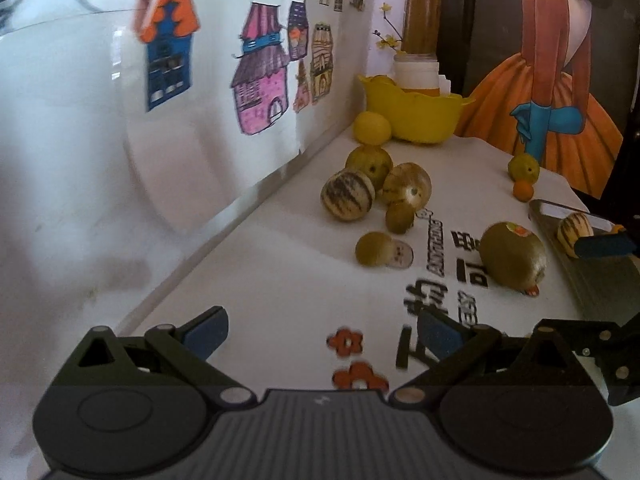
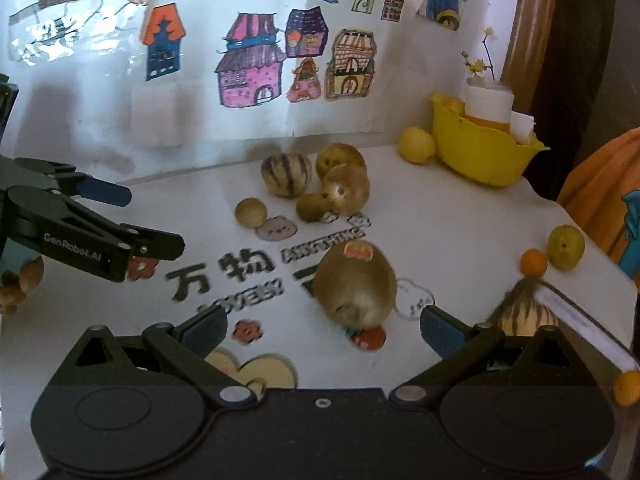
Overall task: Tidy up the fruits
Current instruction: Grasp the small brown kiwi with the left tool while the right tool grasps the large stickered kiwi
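Observation:
A large brown kiwi [image 2: 354,284] with a sticker lies on the white printed cloth [image 2: 460,220], just ahead of my open right gripper [image 2: 324,328] and not touched by it. A striped melon-like fruit [image 2: 524,312] rests on a grey tray [image 2: 580,322] beside the right finger. My left gripper [image 1: 324,332] is open and empty over the cloth, well short of the fruit cluster: a striped fruit [image 1: 347,196], a paler one [image 1: 408,184], a greenish one [image 1: 369,162] and two small kiwis [image 1: 399,218]. A yellow bowl [image 1: 416,114] stands at the back with a lemon [image 1: 371,128] beside it.
A wall [image 2: 100,120] with house drawings runs along the table's far side. A green citrus [image 2: 565,247] and a small orange [image 2: 533,262] sit near the right edge, another orange [image 2: 627,388] by the tray. A white jar [image 2: 490,104] stands behind the bowl.

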Available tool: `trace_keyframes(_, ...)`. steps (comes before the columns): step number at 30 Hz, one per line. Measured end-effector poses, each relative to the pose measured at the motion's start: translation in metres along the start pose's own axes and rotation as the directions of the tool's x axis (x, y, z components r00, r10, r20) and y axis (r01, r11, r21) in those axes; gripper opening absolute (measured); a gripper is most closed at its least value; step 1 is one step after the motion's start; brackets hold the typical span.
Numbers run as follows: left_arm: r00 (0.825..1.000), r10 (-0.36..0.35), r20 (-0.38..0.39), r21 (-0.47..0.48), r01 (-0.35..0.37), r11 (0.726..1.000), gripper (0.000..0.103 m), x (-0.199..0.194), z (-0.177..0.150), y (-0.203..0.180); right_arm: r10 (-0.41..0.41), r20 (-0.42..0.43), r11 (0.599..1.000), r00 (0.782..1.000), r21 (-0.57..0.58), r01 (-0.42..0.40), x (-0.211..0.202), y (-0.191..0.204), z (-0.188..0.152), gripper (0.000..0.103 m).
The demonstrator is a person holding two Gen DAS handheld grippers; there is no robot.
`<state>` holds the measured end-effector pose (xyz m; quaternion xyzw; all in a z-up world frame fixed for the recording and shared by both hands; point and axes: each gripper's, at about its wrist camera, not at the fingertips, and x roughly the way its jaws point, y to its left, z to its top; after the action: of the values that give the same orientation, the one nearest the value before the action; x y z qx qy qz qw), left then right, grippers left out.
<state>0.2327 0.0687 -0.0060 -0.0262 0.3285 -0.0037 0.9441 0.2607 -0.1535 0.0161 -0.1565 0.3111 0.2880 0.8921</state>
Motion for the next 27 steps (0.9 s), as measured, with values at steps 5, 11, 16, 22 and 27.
trace_keyframes(5, 1.0, -0.001, 0.0, 0.05, 0.001, 0.999, 0.102, 0.021, 0.013, -0.006, 0.055, 0.016, 0.997, 0.998, 0.055, -0.055, 0.015, -0.016, 0.009, 0.102)
trace_keyframes(11, 1.0, -0.013, -0.002, 0.083, 0.013, 0.997, 0.102, 0.04, 0.021, -0.012, 0.039, -0.002, 0.998, 0.999, 0.047, -0.039, 0.03, -0.024, 0.012, 0.101)
trace_keyframes(16, 0.999, -0.039, -0.017, 0.07, 0.04, 0.997, 0.102, 0.049, 0.024, -0.01, 0.027, -0.022, 0.999, 0.999, 0.02, -0.027, 0.037, -0.026, 0.01, 0.094)
trace_keyframes(22, 0.997, -0.073, -0.023, 0.061, 0.074, 0.995, 0.095, 0.056, 0.029, -0.011, 0.035, -0.039, 0.999, 0.999, 0.005, -0.035, 0.044, -0.025, 0.009, 0.086)
trace_keyframes(27, 0.996, -0.085, -0.019, 0.078, 0.087, 0.993, 0.084, 0.059, 0.031, -0.015, 0.048, -0.041, 0.999, 0.998, 0.012, -0.047, 0.048, -0.024, 0.01, 0.077)
